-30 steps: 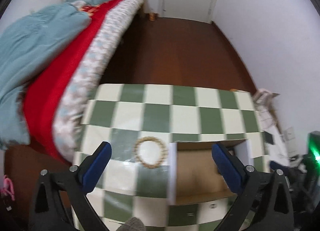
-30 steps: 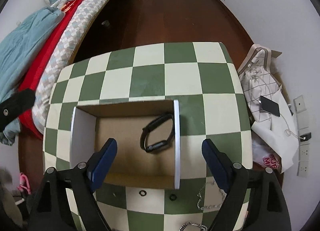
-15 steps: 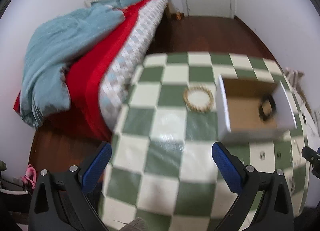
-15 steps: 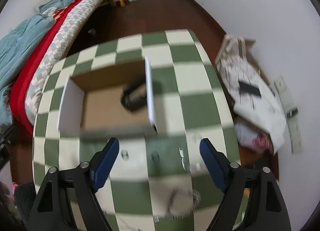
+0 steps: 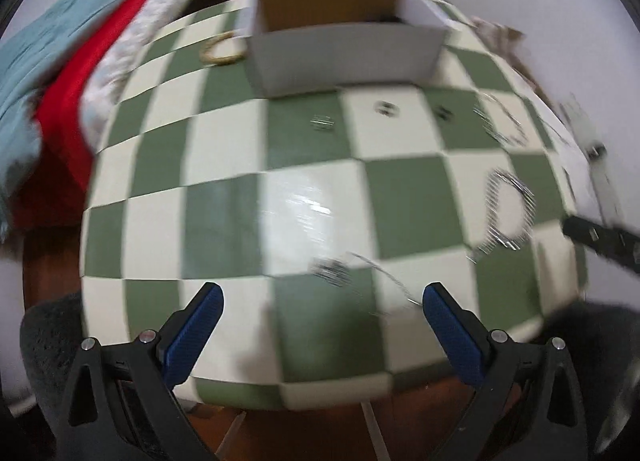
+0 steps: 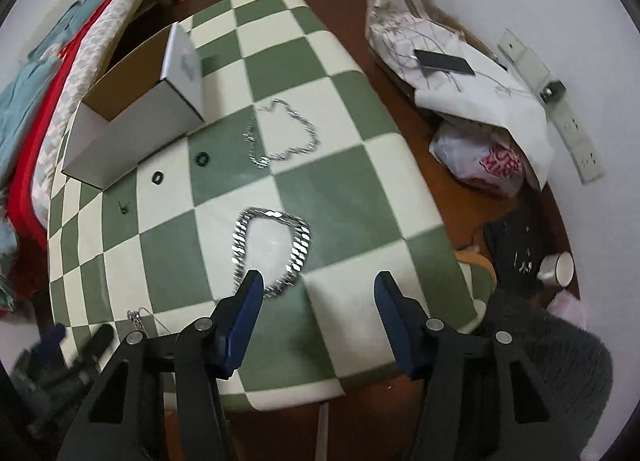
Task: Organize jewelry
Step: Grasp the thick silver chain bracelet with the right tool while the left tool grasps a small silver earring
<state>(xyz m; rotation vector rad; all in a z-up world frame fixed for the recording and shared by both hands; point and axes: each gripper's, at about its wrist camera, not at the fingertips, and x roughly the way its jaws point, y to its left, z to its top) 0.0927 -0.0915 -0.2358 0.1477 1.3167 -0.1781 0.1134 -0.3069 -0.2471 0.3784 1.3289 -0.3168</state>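
A white cardboard box point(image 6: 132, 129) with a brown inside stands at the far left of the green-and-cream checked table point(image 6: 360, 189); it also shows in the left wrist view point(image 5: 344, 49). A thick silver chain point(image 6: 272, 249) lies just ahead of my right gripper point(image 6: 318, 293), which is open and empty. A thinner silver chain point(image 6: 280, 133) lies farther off. Two dark rings point(image 6: 200, 159) point(image 6: 157, 177) sit near the box. My left gripper point(image 5: 320, 301) is open and empty above the table's near edge, beside a thin necklace with a pendant point(image 5: 332, 271). A beaded bracelet point(image 5: 222, 47) lies left of the box.
A bed with red and blue blankets point(image 6: 28, 101) runs along the table's left side. On the floor to the right lie a white cloth with a phone point(image 6: 444, 61), plastic bags point(image 6: 480, 157) and a cup point(image 6: 558, 267). A wall outlet strip point(image 6: 576, 133) is at right.
Both grippers have pulled back from above the box toward the table's near edge. The chains, rings and pendant necklace have come into view. Both stay open.
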